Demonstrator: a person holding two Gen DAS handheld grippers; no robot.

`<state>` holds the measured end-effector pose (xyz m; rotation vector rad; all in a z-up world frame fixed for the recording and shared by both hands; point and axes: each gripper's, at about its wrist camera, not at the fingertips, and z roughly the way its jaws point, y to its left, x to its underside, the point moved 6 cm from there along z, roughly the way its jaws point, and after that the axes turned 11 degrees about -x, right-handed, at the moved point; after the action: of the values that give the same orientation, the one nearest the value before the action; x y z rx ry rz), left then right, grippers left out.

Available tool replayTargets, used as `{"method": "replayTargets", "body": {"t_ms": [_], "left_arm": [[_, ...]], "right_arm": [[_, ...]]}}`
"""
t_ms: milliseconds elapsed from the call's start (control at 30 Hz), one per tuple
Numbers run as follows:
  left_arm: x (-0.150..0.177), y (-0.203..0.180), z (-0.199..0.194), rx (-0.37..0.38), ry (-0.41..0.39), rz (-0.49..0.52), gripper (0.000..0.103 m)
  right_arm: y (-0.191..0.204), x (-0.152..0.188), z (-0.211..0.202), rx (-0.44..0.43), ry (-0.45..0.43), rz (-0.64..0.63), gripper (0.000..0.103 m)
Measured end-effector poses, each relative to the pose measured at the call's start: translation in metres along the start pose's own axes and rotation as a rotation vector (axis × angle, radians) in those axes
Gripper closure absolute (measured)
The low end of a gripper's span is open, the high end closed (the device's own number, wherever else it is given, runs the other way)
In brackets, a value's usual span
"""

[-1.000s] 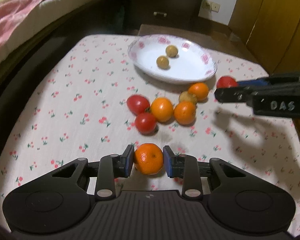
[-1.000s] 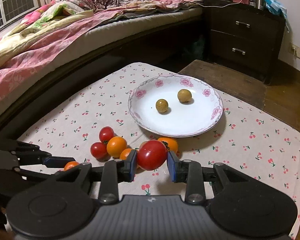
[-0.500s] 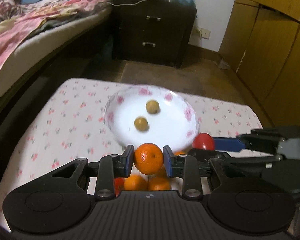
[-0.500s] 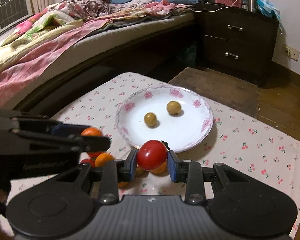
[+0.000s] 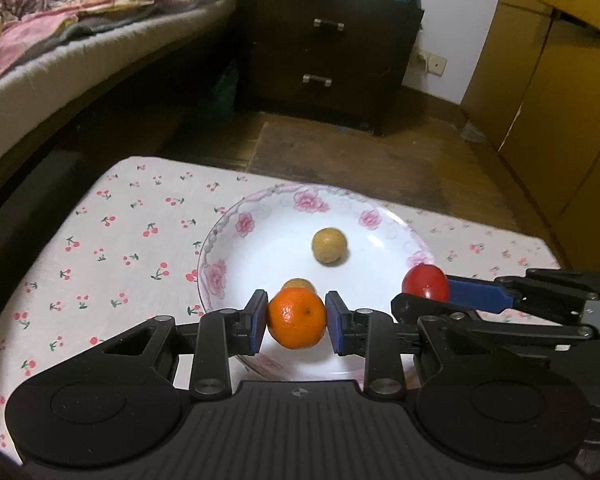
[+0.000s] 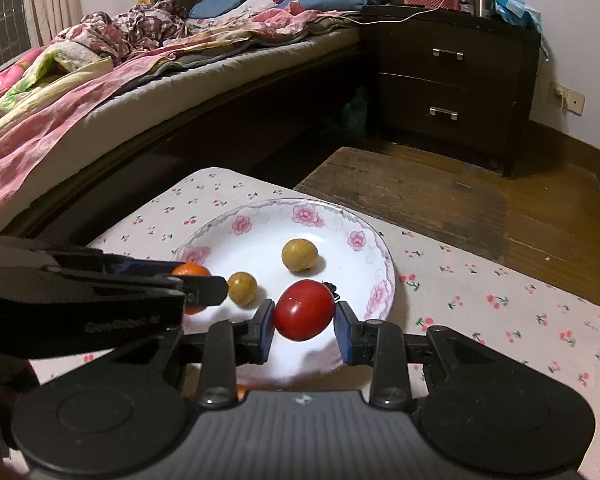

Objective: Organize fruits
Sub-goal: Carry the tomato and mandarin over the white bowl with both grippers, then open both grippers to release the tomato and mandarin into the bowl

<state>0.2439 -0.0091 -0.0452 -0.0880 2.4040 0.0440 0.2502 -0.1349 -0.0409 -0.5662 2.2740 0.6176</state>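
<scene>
While both grippers hold fruit, each load hangs directly above the plate (image 5: 220,240).
Left gripper (image 5: 296,322) is closed on the orange (image 5: 296,318) over the near-left interior; right gripper (image 6: 304,322) is clamped on the tomato (image 6: 304,315) over the near-right interior. Two brown fruits (image 6: 299,255) lie just beyond, so a straight descent appears sufficient for release.

Beyond my cherry-print tablecloth (image 6: 500,296) I see a dark two-drawer nightstand (image 6: 452,84), a bed (image 6: 204,80) with rumpled pink blankets (image 6: 60,92), and yellow wardrobe doors (image 5: 556,80).
</scene>
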Motion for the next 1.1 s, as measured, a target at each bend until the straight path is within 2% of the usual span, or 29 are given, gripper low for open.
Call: {"method": "replayTargets", "body": {"t_ms": [200, 500, 733, 867, 933, 1100], "left_arm": [[0.010, 0.000, 0.017, -0.022, 0.037, 0.007, 0.065], [0.009, 0.002, 0.014, -0.033, 0.028, 0.010, 0.062], [0.004, 0.004, 0.007, -0.042, 0.017, 0.004, 0.053], [0.000, 0.006, -0.002, -0.036, 0.004, 0.002, 0.051], [-0.001, 0.008, -0.006, -0.033, -0.005, -0.002, 0.046], [-0.004, 0.010, -0.019, -0.021, -0.026, -0.003, 0.045]], "right_arm": [[-0.006, 0.008, 0.018, 0.004, 0.029, -0.010, 0.081], [-0.004, 0.007, 0.019, 0.010, 0.034, -0.032, 0.080], [-0.003, 0.003, 0.014, 0.013, 0.018, -0.031, 0.078], [-0.002, 0.000, 0.008, 0.017, 0.002, -0.031, 0.074], [-0.002, -0.002, 0.004, 0.015, -0.004, -0.027, 0.073], [0.003, -0.007, -0.007, 0.013, -0.028, -0.033, 0.072]]}}
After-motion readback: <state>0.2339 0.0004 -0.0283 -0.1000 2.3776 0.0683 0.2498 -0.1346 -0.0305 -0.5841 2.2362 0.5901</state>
